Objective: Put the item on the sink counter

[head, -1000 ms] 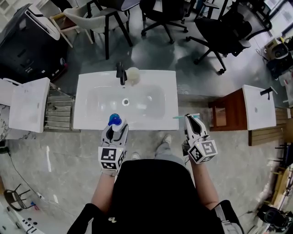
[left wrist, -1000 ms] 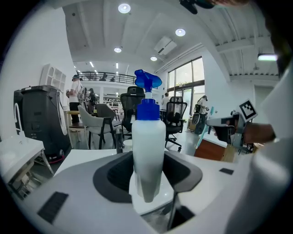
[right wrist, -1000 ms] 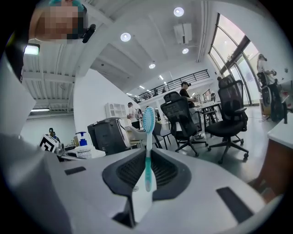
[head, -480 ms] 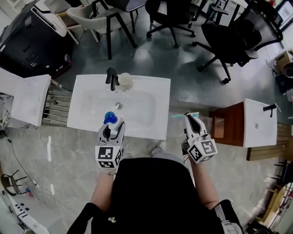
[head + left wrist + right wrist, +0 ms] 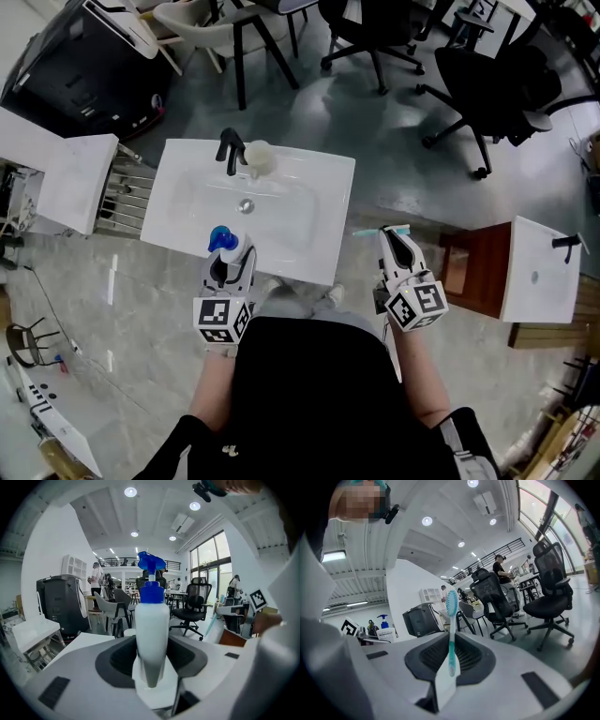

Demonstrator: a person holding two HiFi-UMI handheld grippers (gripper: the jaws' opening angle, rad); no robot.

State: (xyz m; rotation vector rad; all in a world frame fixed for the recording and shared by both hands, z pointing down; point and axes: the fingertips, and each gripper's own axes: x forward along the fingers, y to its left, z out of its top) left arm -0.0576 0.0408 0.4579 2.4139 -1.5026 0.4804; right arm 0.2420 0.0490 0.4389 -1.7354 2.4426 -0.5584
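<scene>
The white rectangular sink counter (image 5: 319, 239) with its sunken basin fills the middle of the head view. Grey floor lies on all sides of it, and black office chairs (image 5: 375, 28) stand beyond its far edge.

The left gripper (image 5: 231, 262) reaches over the counter's near edge, left of centre. Its jaws are closed against the sides of a white plastic spray bottle with a blue trigger head (image 5: 151, 625). In the left gripper view the bottle stands upright between the two dark pads, with its narrow lower end down in the gap. Seen from above, its blue head sits over the rim between the near edge and the basin. Whether its base touches the counter is hard to tell from either view.

The right gripper (image 5: 395, 240) is off the counter, just past its right edge and over the floor. It is clamped on a thin teal-and-white toothbrush (image 5: 451, 634). In the right gripper view the brush points straight up with its bristle head on top.

A black tap (image 5: 228, 150) rises at the middle of the counter's far edge. A small cream round cup (image 5: 257, 156) sits just beside it on the right. The round metal drain (image 5: 246, 205) lies in the basin floor in front of the tap.
</scene>
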